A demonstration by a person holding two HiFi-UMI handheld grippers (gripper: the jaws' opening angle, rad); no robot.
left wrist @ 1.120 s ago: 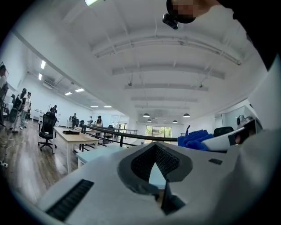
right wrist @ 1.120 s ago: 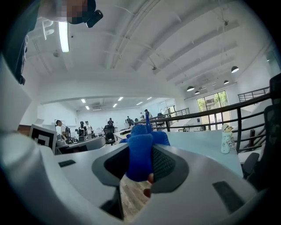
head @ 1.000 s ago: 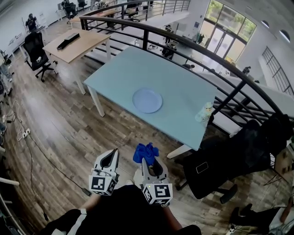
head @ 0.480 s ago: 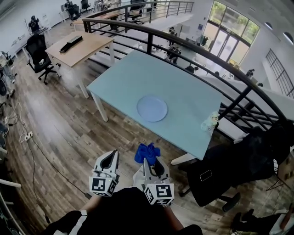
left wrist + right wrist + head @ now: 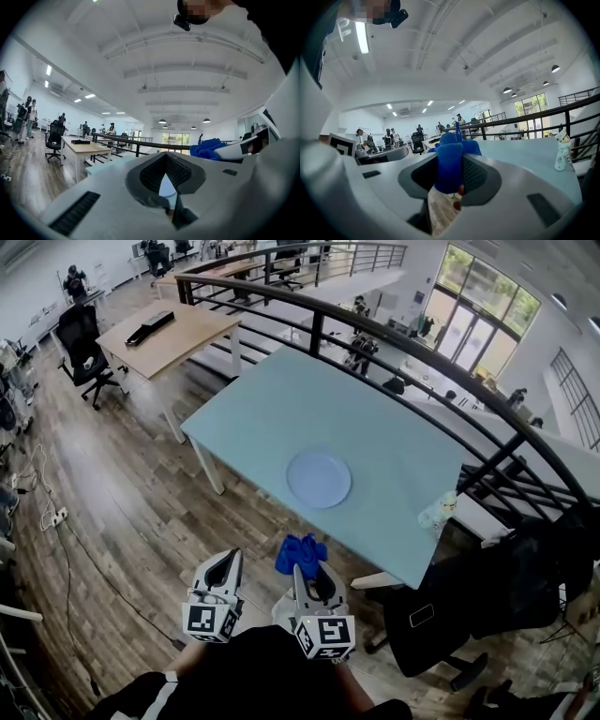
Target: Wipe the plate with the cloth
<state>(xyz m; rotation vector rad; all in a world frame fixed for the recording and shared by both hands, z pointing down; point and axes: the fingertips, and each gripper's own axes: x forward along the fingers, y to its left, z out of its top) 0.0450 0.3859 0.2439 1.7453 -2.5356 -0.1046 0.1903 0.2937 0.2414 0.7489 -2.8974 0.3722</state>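
The plate [image 5: 319, 478], pale blue and round, lay flat a little right of the middle of the head view, on the near half of the light green table [image 5: 281, 390] and apart from everything else on it. The cloth [image 5: 298, 552], a bright blue bunch, sat low in the frame, well short of the table edge and over the wooden floor. The right gripper [image 5: 306, 570] was clamped on it, and in the right gripper view the blue fabric [image 5: 450, 161] filled the gap between the jaws and stuck out past their tips. The left gripper [image 5: 223, 565], just left of it, had its jaws together on nothing.

The step in hand seemed to be the approach, with no wiping begun. To do it well, the right gripper probably needed to travel up the frame over the near table edge and come down so that the loose cloth ahead of the tips, not the hard jaws, met the plate. Light pressure in circles ought to keep the plate from sliding. The empty left gripper could rest against the rim to steady it. A small pale bottle [image 5: 439, 513] stood near the table's right edge, worth avoiding.
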